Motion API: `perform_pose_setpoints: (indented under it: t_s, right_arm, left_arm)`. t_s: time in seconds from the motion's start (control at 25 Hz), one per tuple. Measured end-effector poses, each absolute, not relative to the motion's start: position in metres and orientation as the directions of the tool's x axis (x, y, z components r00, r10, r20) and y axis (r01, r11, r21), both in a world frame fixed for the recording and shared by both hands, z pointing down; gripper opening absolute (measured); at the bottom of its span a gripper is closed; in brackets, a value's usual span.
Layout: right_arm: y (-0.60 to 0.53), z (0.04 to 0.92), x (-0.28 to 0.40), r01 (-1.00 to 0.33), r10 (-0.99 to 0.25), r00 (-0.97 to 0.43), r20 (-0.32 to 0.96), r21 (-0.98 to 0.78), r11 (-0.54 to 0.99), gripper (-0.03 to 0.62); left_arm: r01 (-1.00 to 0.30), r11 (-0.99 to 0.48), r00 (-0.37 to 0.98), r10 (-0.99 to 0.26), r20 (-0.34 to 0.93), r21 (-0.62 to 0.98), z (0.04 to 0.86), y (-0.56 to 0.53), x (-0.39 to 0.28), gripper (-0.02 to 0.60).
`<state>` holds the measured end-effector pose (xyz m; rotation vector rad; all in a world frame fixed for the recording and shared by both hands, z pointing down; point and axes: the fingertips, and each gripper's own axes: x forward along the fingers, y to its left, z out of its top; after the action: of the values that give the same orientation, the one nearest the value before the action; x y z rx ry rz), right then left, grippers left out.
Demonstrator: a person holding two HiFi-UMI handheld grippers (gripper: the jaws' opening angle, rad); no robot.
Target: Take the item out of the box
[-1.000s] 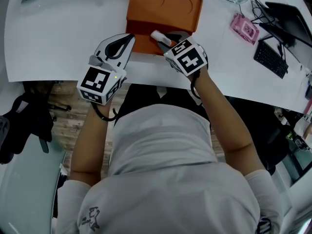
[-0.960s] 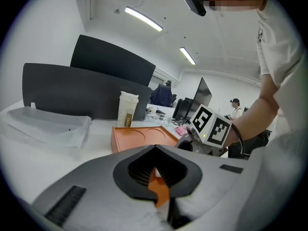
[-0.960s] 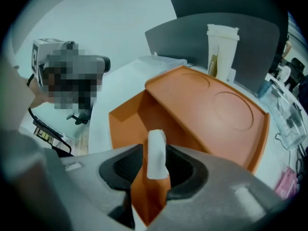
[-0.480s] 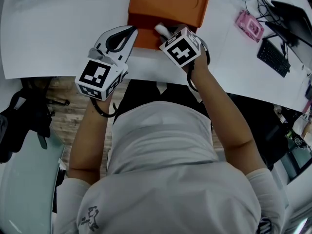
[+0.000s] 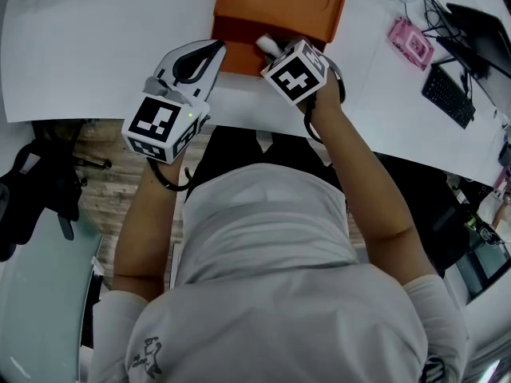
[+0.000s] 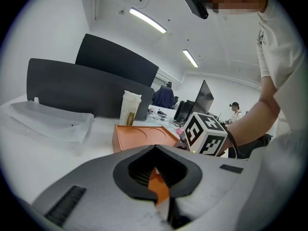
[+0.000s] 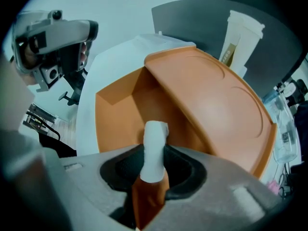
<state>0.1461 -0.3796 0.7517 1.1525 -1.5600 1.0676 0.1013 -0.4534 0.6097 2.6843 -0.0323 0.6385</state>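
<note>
Head view: orange box (image 5: 279, 6) by the table's (image 5: 96, 62) near edge, bare tabletop to its left. Left gripper view: left gripper (image 6: 155, 150) pinches the box wall. Right gripper view: right gripper (image 7: 154, 150), jaws just closing, grips the white item (image 7: 155, 134) inside it.

On the white surface (image 5: 96, 46) an orange rectangular box (image 5: 279, 2) lies open near the far edge. The left tool (image 5: 212, 52) points at the box's near left corner, jaws together. The right tool (image 5: 274, 50) tips steeply down into the box. Its jaws have just been closing, with a white rounded item (image 5: 265, 44) between them. A small pink case (image 5: 413, 42) and a black keyboard (image 5: 445, 94) lie to the right.
</note>
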Motion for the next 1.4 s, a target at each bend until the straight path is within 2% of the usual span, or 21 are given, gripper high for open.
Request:
perform_pose_setpoints:
  t_s: [0.32, 0.96, 1.4]
  right_arm:
    - [-0.375, 0.725, 0.141, -0.971, -0.246, -0.194, 0.95, -0.151, 0.183, 0.129]
    - [-0.382, 0.618, 0.161, -0.981, -0.503, -0.19, 0.843, -0.149, 0.121, 0.129]
    - [-0.378, 0.53, 0.164, -0.98, -0.686, -0.19, 0.702, -0.179, 0.088, 0.129]
  left_arm:
    - [-0.114, -0.931, 0.907, 0.045, 0.418, 0.347, 0.59, -0.452, 0.098, -0.002]
    - [-0.137, -0.945, 0.938, -0.028, 0.345, 0.296, 0.508, -0.446, 0.084, -0.002]
    - [-0.124, -0.963, 0.956, -0.051, 0.29, 0.241, 0.457, -0.436, 0.072, -0.002]
